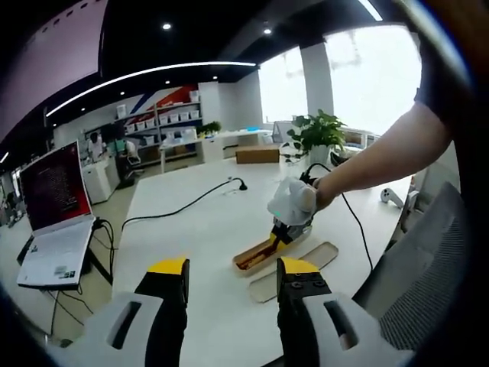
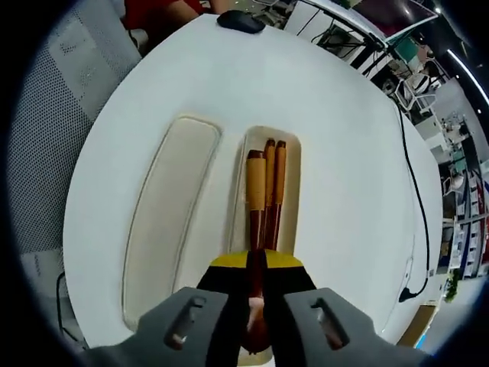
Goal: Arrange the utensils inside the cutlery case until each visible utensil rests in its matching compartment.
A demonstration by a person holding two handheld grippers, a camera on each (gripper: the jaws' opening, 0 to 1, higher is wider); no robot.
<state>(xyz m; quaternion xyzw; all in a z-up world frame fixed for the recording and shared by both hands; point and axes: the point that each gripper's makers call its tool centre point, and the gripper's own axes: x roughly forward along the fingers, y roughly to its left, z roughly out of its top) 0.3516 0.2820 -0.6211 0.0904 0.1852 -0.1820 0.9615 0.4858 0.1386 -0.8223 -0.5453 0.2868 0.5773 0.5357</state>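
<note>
An open tan cutlery case [image 2: 290, 153] lies on the white table, with its lid [image 2: 172, 222] flat beside it. In the case are a pair of brown chopsticks [image 2: 275, 180] and a wood-handled utensil [image 2: 256, 183]. My right gripper [image 2: 257, 264] is shut on that utensil's dark shaft, directly over the case. In the left gripper view the case [image 1: 256, 258] and lid [image 1: 302, 269] lie ahead, and a gloved hand holds the right gripper [image 1: 286, 229] down onto the case. My left gripper [image 1: 233, 269] hovers open, short of the case, with nothing between its jaws.
A laptop [image 1: 53, 206] stands at the left off the table, and a black cable [image 1: 183, 208] crosses the table. A potted plant [image 1: 317, 134] and a white controller [image 1: 391, 197] stand farther off. A black mouse [image 2: 241, 21] rests near the table edge. A grey chair [image 1: 428, 267] stands alongside.
</note>
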